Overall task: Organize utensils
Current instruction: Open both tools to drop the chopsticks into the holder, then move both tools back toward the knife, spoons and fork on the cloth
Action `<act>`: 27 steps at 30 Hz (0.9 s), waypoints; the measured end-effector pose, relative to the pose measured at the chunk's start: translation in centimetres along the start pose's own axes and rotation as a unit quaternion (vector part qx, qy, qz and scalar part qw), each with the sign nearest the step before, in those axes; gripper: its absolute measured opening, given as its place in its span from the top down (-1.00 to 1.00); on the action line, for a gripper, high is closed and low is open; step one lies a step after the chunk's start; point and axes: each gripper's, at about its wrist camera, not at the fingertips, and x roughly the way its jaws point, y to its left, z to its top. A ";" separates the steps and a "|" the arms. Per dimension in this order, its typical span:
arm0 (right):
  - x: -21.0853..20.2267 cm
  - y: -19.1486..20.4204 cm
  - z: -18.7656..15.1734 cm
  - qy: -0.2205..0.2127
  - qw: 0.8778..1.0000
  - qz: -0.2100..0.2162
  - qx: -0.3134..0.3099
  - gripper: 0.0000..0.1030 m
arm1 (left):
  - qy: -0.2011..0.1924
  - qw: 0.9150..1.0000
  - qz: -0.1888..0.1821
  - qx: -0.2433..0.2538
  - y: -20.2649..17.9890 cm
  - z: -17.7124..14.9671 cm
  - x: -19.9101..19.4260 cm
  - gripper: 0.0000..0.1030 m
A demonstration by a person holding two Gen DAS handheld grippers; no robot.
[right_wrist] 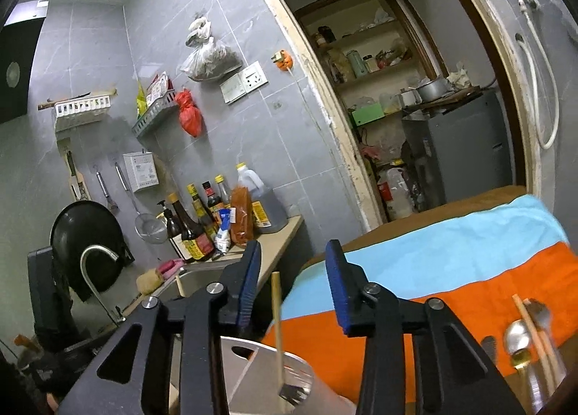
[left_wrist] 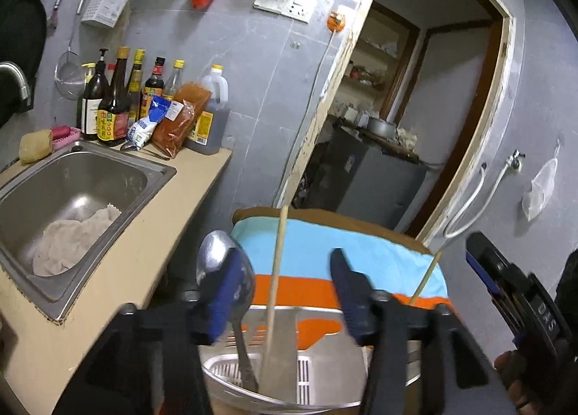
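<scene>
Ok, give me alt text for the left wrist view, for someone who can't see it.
The open left claw hangs over a white utensil holder holding a spoon and a chopstick, neither gripped. A striped cloth lies behind, with a sink at left.

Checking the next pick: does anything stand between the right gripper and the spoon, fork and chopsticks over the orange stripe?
Nothing visible does. The spoon, fork and chopsticks sit off to the right of the right gripper, with only cloth between. One chopstick stands between its open fingers, in the holder.
</scene>
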 end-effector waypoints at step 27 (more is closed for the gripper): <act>-14.5 -13.8 5.5 0.018 0.988 -0.136 -0.071 -0.96 | -0.029 0.994 -0.030 0.101 -18.0 -6.1 -2.4 -0.96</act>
